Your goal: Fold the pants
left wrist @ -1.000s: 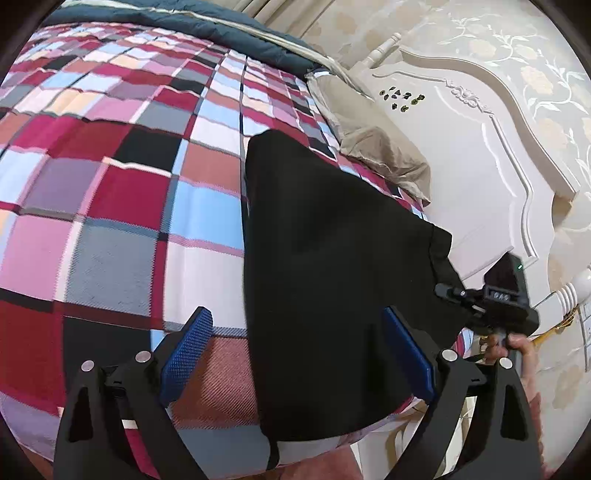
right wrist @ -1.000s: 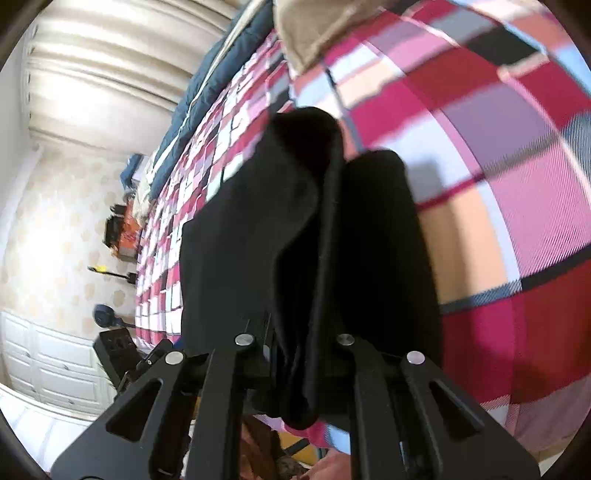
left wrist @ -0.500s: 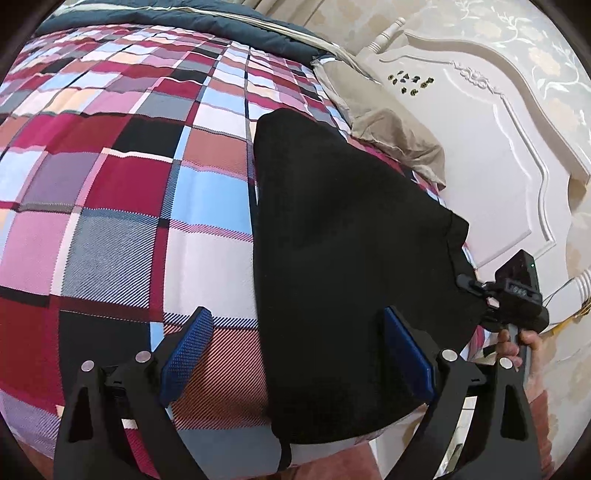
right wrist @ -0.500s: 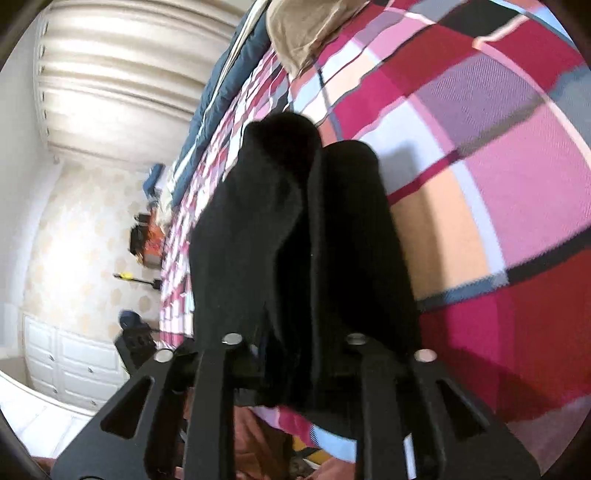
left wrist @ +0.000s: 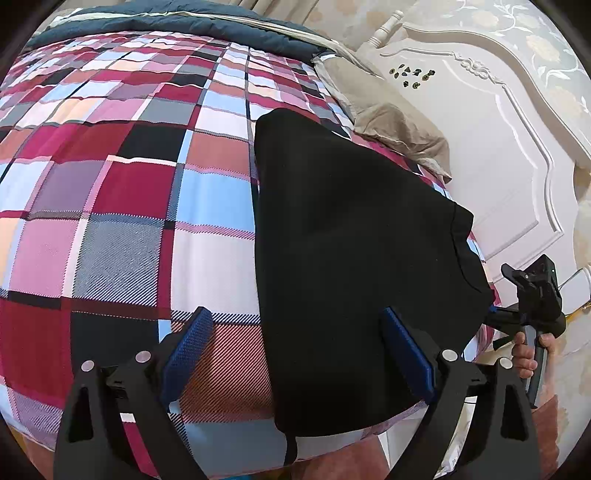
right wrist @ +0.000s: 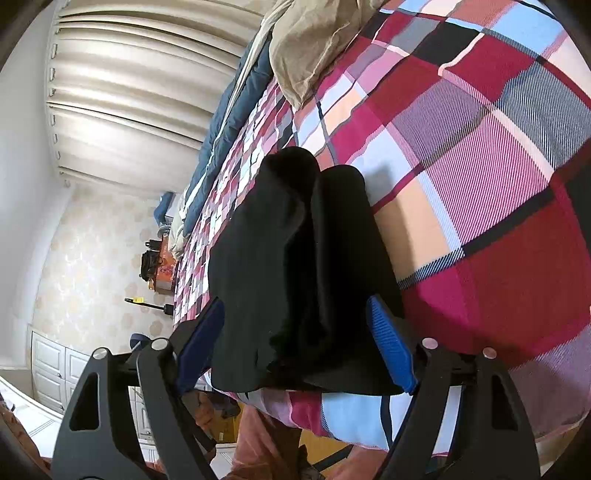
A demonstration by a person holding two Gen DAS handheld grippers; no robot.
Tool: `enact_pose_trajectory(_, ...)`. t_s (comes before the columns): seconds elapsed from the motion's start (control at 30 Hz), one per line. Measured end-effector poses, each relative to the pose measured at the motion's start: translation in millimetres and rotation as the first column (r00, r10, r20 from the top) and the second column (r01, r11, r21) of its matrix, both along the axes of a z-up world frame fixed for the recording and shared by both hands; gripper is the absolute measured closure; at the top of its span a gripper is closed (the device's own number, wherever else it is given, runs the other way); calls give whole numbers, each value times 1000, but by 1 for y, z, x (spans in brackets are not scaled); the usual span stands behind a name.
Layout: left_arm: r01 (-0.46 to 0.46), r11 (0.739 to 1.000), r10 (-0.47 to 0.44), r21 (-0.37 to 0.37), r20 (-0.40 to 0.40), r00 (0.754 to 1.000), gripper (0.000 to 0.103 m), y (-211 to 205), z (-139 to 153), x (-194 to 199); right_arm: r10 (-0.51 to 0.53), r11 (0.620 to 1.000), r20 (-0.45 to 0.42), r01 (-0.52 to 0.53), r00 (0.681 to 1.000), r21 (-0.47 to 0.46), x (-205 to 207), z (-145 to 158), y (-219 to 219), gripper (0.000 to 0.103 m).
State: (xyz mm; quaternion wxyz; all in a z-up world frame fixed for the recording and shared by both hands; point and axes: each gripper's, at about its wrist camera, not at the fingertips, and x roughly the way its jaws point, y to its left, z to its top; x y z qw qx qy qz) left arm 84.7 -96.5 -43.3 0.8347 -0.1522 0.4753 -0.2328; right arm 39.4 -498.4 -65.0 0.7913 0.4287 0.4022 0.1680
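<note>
Black pants (left wrist: 351, 240) lie folded on the plaid bedspread (left wrist: 129, 203), reaching the bed's near edge. My left gripper (left wrist: 295, 350) hovers open over their near left edge, the right blue pad (left wrist: 406, 354) above the cloth and the left pad over bare bedspread. In the right wrist view the pants (right wrist: 295, 258) show as two thick folded rolls. My right gripper (right wrist: 295, 343) is opening, and its blue pads (right wrist: 391, 343) stand clear on either side of the cloth. The left wrist view shows that gripper (left wrist: 498, 318) at the pants' right corner, with a hand (left wrist: 524, 354) holding it.
A beige pillow (left wrist: 388, 110) lies against the white headboard (left wrist: 498, 147) beyond the pants. A dark blue duvet (left wrist: 221, 22) runs along the far side of the bed. Curtains (right wrist: 129, 92) and a white cabinet (right wrist: 48, 369) line the room. The person's legs (right wrist: 266, 443) stand at the bed edge.
The right gripper's jaws were shut on the pants' fold and now stand wide apart. The cloth has settled on the bed. That gripper drew back a little; the left stayed open in place.
</note>
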Motion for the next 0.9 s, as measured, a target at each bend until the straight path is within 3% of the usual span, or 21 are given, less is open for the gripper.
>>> enact_pose_trajectory(0.23,-5,999,3,-51,-40,999,12,-2,-9,5,-55,997,18,56,998,-44,-6,5,-8,22)
enact_pose_trajectory(0.33,-6,999,4,-51,-39,999,12,-3,-11,8,-82,992,-25,79,996,-96,-5,-3,-11,20)
enact_pose_trajectory(0.4,-6,999,4,-49,-34,999,12,-4,-11,8,-65,993,-64,58,996,-105,0,-15,-8,20)
enact_pose_trajectory(0.6,-22,995,18,-98,-43,999,12,4,-13,11,13,994,-29,-16,999,-108,10,-20,12,20)
enact_pose_trajectory(0.73,-43,985,30,-170,-78,996,12,21,-20,12,57,983,-32,-61,998,-170,13,-21,24,31)
enact_pose_trajectory(0.9,-43,984,33,-173,-63,997,12,11,-20,17,59,987,-25,-62,998,-149,11,-26,21,43)
